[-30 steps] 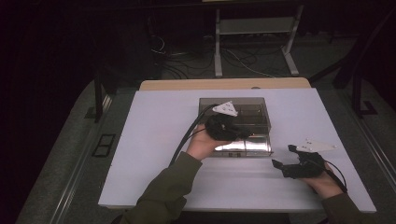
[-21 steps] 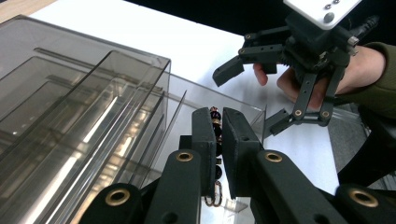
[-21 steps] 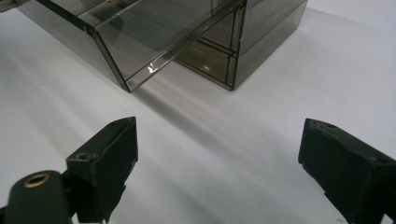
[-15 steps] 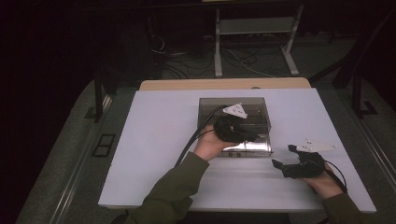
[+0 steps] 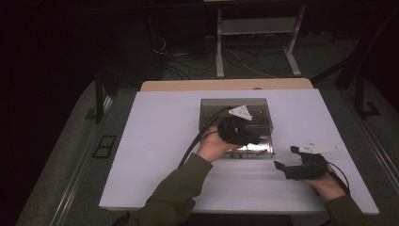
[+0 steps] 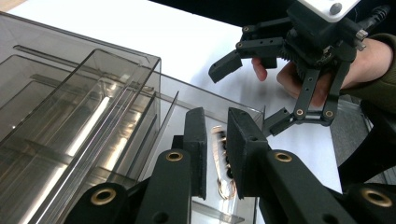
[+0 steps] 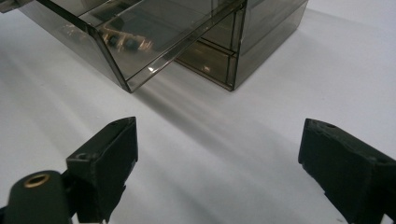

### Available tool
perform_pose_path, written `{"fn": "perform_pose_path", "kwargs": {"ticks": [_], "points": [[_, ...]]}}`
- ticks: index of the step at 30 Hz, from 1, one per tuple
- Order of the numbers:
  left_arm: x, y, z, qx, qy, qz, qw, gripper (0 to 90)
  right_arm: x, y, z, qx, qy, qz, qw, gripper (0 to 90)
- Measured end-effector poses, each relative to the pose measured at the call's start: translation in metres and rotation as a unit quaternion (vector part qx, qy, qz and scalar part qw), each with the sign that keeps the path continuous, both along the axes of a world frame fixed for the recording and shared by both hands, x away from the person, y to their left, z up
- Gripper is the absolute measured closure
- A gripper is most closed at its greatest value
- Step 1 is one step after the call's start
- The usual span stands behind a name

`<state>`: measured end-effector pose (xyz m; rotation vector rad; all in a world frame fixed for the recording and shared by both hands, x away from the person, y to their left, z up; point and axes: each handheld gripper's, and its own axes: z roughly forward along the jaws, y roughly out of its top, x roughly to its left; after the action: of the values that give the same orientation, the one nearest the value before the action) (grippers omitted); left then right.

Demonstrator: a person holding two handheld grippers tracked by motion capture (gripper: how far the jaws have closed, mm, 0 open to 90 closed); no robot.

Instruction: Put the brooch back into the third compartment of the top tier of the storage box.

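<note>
High view: smoky clear drawer box (image 5: pixel 211 109), long axis across table, drawer front (image 5: pixel 251 151) toward person. Left gripper (image 5: pixel 241 134) over drawer, jaws just opening, nothing clamped; right gripper (image 5: pixel 285 159) wide apart, empty.

No legible text, labels, brands or numbers anywhere.

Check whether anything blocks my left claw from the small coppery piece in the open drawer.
Nothing visible does. The left claw, jaws just opened slightly and empty, hangs over the open drawer; the coppery piece lies straight below.
</note>
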<state>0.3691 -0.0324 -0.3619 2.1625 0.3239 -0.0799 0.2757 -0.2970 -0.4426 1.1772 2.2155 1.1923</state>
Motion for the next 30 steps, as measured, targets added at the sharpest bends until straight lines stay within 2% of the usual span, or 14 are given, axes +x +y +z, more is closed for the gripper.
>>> {"fn": "perform_pose_path", "kwargs": {"ticks": [14,21,25,30], "points": [[0.000,0.040,0.006,-0.011,0.001,0.020,0.9997,88.9,0.001,0.000,-0.001,-0.003,0.001,0.000,1.0000,11.3],[-0.005,0.062,0.006,-0.019,-0.002,0.034,0.9992,89.1,0.001,-0.001,0.000,-0.002,0.002,-0.004,1.0000,11.3],[-0.008,0.076,0.006,-0.016,-0.013,0.037,0.9991,89.1,0.001,0.000,0.000,-0.003,0.002,-0.003,1.0000,11.3],[-0.011,0.087,0.006,-0.021,-0.012,0.046,0.9987,89.1,0.001,0.000,-0.001,-0.003,0.001,-0.004,1.0000,11.3]]}}
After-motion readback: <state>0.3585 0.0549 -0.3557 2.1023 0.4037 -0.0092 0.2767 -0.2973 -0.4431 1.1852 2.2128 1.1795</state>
